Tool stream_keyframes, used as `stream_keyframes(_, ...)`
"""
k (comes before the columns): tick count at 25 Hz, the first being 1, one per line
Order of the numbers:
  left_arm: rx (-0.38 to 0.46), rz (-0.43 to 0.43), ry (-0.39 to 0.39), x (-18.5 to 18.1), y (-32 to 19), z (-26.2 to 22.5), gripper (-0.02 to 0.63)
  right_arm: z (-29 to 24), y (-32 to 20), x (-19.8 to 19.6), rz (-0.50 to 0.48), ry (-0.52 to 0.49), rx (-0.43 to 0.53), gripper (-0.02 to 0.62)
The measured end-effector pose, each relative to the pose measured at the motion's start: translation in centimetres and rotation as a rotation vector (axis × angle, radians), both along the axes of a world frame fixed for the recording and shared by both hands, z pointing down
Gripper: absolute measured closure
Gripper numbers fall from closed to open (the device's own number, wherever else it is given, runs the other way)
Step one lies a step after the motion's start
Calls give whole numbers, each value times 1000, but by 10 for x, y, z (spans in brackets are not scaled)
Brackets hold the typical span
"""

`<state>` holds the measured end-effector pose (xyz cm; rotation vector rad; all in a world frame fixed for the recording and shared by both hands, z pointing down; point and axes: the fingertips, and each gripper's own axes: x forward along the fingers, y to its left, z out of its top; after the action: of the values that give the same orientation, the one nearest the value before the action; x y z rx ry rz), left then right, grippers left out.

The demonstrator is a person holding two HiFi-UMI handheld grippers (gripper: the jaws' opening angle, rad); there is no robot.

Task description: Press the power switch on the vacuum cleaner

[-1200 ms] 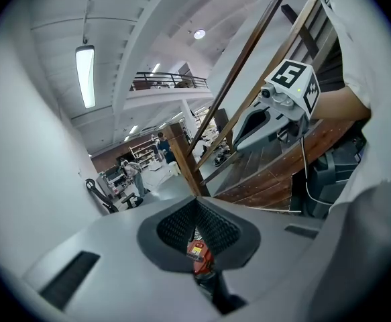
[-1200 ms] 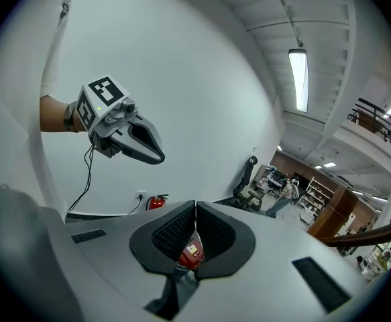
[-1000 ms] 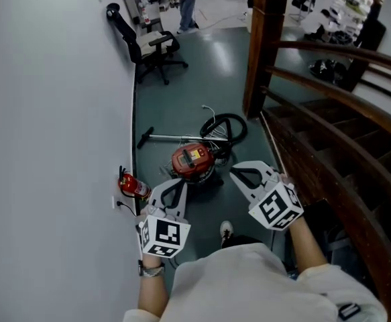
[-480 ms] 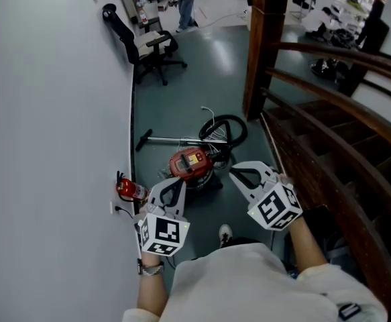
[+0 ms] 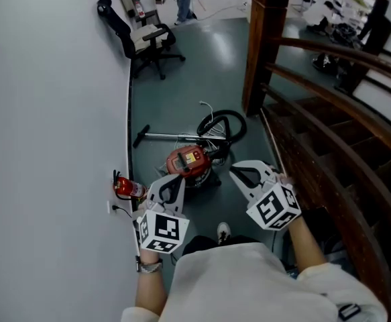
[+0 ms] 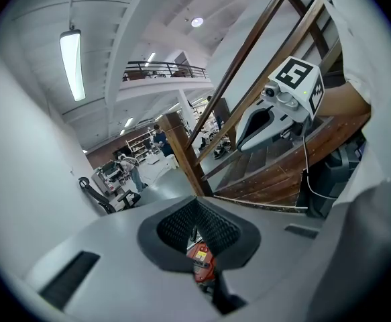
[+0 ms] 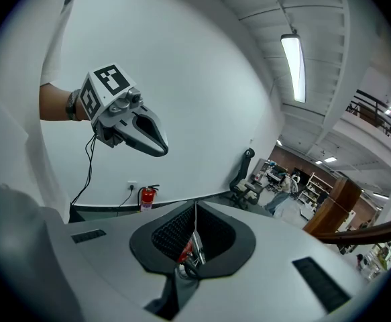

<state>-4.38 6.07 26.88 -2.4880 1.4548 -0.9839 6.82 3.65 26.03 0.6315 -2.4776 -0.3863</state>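
Vacuum cleaner: red and round, it lies on the floor well below and ahead of both grippers, between the wall and the wooden stair railing. We can't pick out its power switch at this size, only a pale panel on its top.
Left gripper: the jaws are closed on nothing. Its own view shows the vacuum cleaner only through the slit between the pads. It is held out in front of us, pointing down at the machine, which we read as lining up for a press, not a grasp.
Right gripper: the jaws are likewise closed and empty, held level with the left and well apart from it. Neither touches anything.
Why shut: a closed tip makes a firmer point for pushing a switch, in our judgement.
Hose: black, coiled just behind the vacuum cleaner.
Tube: it lies flat on the floor, running from the hose toward the wall.
Fire extinguisher: it sits at the foot of the wall, left of the machine and beside a wall socket.
Stair railing: it hems in our right side.
Progress: not begun; we must first get down to the machine.
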Motion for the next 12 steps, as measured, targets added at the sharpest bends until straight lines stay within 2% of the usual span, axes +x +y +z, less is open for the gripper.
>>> stream_keyframes(12,-30,37,8,-7,-47,20,607,21,-39,-4,20,31,-14,565)
